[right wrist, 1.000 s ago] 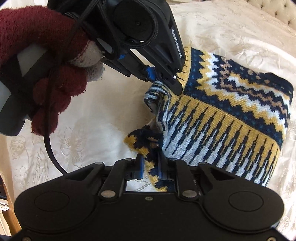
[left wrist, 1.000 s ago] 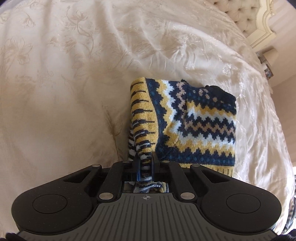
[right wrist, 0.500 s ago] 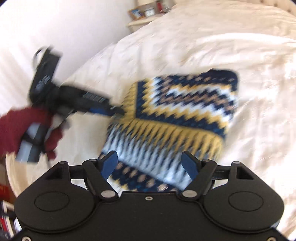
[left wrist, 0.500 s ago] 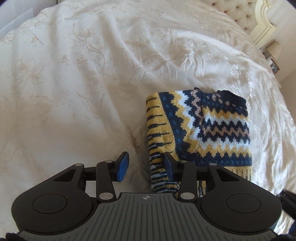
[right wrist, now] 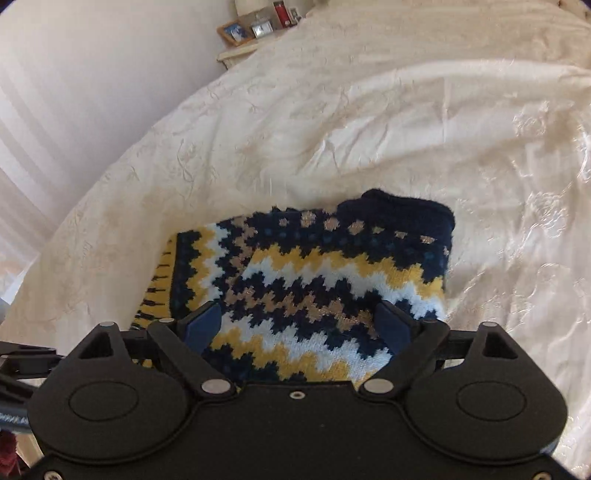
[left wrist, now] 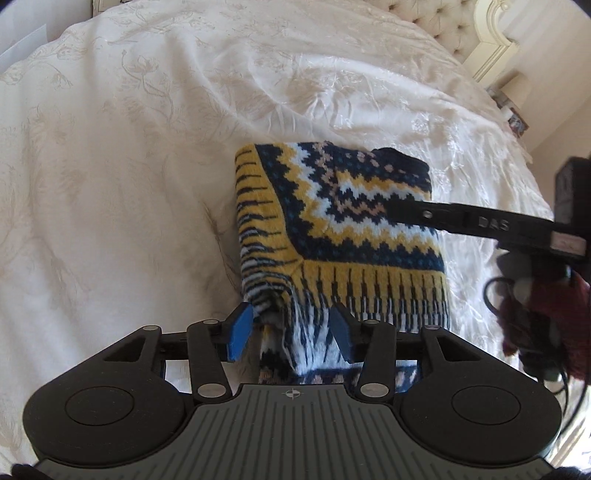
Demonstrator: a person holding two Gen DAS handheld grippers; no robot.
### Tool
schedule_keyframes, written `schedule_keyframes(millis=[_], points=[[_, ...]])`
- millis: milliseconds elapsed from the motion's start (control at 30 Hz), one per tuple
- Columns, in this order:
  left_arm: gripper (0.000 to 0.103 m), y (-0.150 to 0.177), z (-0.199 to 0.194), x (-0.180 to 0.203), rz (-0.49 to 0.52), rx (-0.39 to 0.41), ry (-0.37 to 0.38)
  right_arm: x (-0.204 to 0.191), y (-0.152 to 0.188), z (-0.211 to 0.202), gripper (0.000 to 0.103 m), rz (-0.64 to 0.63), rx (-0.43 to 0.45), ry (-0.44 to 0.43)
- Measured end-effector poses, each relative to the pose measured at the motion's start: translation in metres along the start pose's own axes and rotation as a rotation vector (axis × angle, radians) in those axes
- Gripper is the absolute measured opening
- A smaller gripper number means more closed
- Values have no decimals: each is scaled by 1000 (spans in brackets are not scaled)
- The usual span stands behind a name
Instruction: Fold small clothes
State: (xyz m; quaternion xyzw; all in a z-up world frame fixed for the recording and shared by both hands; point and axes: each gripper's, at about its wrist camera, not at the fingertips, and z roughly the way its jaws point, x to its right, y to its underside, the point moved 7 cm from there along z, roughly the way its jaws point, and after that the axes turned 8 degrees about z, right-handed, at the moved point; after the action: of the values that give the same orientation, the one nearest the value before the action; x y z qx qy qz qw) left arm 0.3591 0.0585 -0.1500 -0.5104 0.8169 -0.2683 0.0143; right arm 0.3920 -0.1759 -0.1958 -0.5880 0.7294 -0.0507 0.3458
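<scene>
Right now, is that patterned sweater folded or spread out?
Folded. The sweater lies on the bedspread as a compact rectangle, its striped edges doubled over at the near corner, and neither tool grips it.

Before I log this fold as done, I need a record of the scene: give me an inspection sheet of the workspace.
Surface: cream embroidered bedspread, creased.
Job's things: patterned knit garment folded into a compact rectangle, lying flat.
Clutter: nothing seen on the bed.
Grippers: left gripper open, straddling the garment's near edge; right gripper open, over the garment.
Cables: black cable looping by the gloved hand.
Surroundings: tufted headboard; side shelf with picture frames.
</scene>
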Motion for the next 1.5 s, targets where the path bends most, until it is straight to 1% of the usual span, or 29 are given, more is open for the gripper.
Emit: schedule_keyframes(millis=[100, 167, 233, 300, 333, 400, 467, 533, 633, 700, 767, 900, 1000, 1133, 1233, 1267, 1300, 1333, 1367, 1400, 1467, 1500], points=[[45, 8, 1, 1, -7, -18, 7, -1, 4, 27, 103, -30, -80, 23], [46, 11, 1, 1, 0, -24, 4, -3, 5, 31, 103, -52, -93, 28], [47, 12, 1, 1, 11, -30, -4, -5, 4, 24, 103, -48, -80, 20], [48, 14, 2, 0, 9, -33, -4, -6, 2, 10, 102, -29, -36, -6], [50, 15, 3, 0, 7, -37, -3, -5, 1, 0, 102, -14, -7, -17], [53, 18, 6, -1, 1, -45, 0, 0, 1, -17, 102, 19, 40, -14], [54, 21, 9, -1, -1, -54, 4, 12, 4, -31, 102, 68, 71, -9], [54, 24, 14, 0, -1, -65, 12, 26, 10, -38, 102, 121, 69, -4], [55, 25, 23, 2, 2, -83, 29, 46, 22, -36, 102, 188, 29, -4], [55, 27, 31, 4, -11, -97, 49, 56, 30, -34, 102, 236, 8, -27], [55, 28, 38, 4, -28, -111, 73, 62, 35, -27, 102, 304, -11, -68], [58, 27, 53, 5, -44, -132, 112, 69, 39, -10, 102, 399, -46, -136], [63, 25, 64, 6, -77, -139, 147, 68, 38, 4, 102, 423, -71, -177], [63, 24, 72, 6, -106, -141, 196, 62, 34, 18, 103, 436, -95, -240], [63, 25, 73, 6, -111, -141, 239, 60, 33, 21, 103, 455, -104, -258], [62, 25, 72, 6, -118, -142, 257, 60, 33, 21, 103, 465, -101, -266], [59, 25, 71, 5, -126, -141, 277, 61, 34, 19, 103, 481, -101, -280], [51, 25, 69, 4, -140, -140, 304, 62, 36, 17, 102, 498, -105, -292], [48, 25, 68, 3, -152, -140, 320, 63, 38, 14, 96, 508, -103, -296], [42, 26, 66, 2, -159, -140, 335, 64, 40, 10, 77, 507, -100, -286], [37, 25, 63, 4, -145, -135, 361, 66, 42, 2, 56, 495, -98, -252], [34, 25, 60, 6, -137, -131, 375, 66, 42, -3, 53, 505, -91, -262]])
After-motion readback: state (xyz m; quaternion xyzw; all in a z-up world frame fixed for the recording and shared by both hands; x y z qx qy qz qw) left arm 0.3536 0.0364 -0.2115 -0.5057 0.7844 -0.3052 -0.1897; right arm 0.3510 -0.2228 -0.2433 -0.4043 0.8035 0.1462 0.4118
